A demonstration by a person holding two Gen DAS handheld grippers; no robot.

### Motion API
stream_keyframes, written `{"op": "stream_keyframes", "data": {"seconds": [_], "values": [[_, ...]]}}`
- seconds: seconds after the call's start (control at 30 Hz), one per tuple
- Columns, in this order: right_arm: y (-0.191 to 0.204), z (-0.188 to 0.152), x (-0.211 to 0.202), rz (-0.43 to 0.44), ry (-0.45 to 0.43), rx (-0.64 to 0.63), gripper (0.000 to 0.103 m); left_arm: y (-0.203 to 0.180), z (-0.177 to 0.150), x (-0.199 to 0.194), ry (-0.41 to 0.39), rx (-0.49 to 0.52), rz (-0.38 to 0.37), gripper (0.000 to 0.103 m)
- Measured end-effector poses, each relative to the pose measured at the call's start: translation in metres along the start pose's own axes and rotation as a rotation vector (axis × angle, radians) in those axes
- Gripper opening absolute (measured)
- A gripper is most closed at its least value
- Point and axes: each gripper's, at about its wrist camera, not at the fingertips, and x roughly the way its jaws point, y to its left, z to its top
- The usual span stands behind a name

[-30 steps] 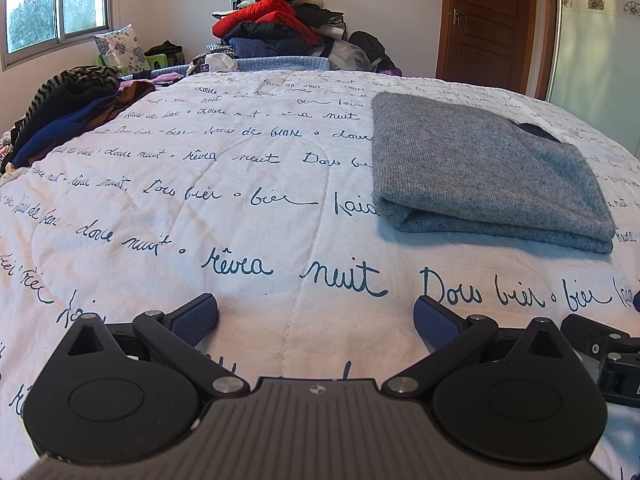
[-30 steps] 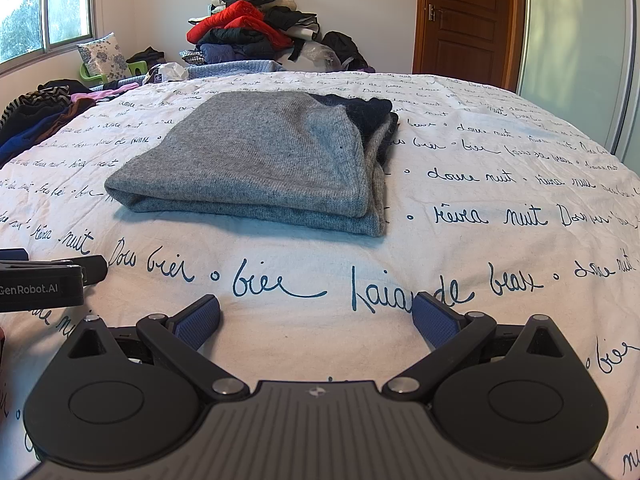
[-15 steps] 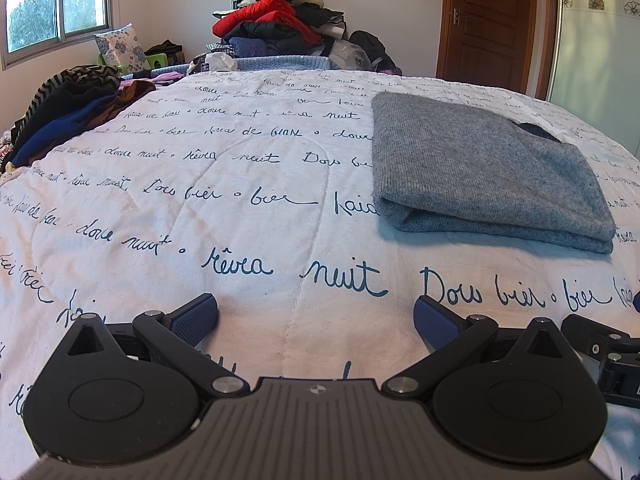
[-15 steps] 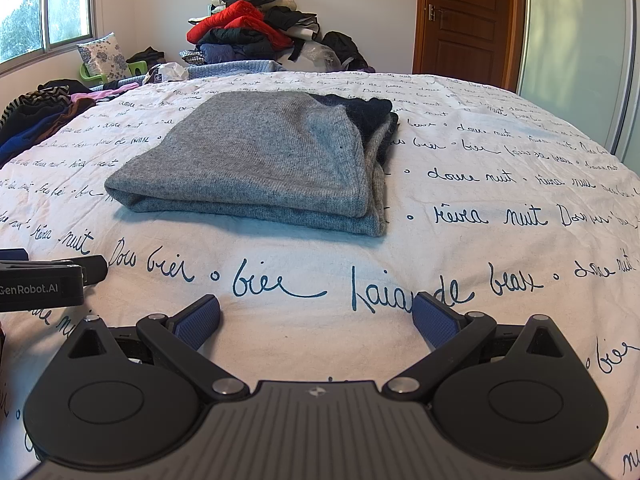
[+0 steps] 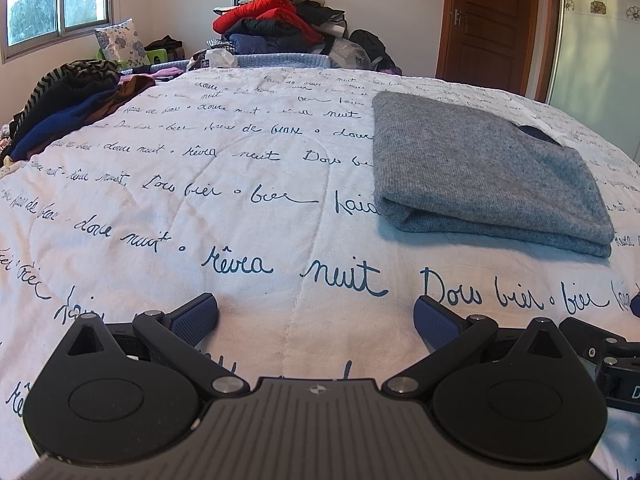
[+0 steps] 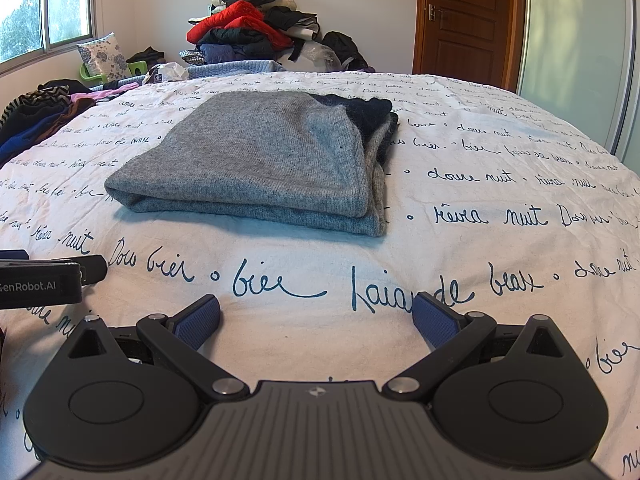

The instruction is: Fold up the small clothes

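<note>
Both claws, left claw and right claw, stay spread open and empty; nothing has moved, so I judge the grey sweater mid-bed folded.

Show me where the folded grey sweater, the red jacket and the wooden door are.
folded grey sweater (image 6: 264, 160), right wrist view, top layer.
red jacket (image 5: 264, 12), left wrist view, its upper fold.
wooden door (image 6: 464, 16), right wrist view, middle panel.

I saw the sweater lying on the bed, ahead of my right gripper. My left gripper sat beside it. A clothes pile stood behind the bed's far edge, more clothes at its left edge.
</note>
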Motion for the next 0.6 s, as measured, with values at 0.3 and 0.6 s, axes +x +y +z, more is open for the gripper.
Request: {"op": "stream_keyframes", "data": {"seconds": [0.3, 0.6], "values": [[0.008, 0.005, -0.001, -0.025, -0.004, -0.03, 0.103, -0.001, 0.0, 0.0, 0.0, 0.001, 0.001, 0.103], [0.005, 0.008, 0.008, 0.02, 0.012, -0.009, 0.103, -0.001, -0.001, -0.001, -0.002, 0.0, 0.001, 0.103]]}}
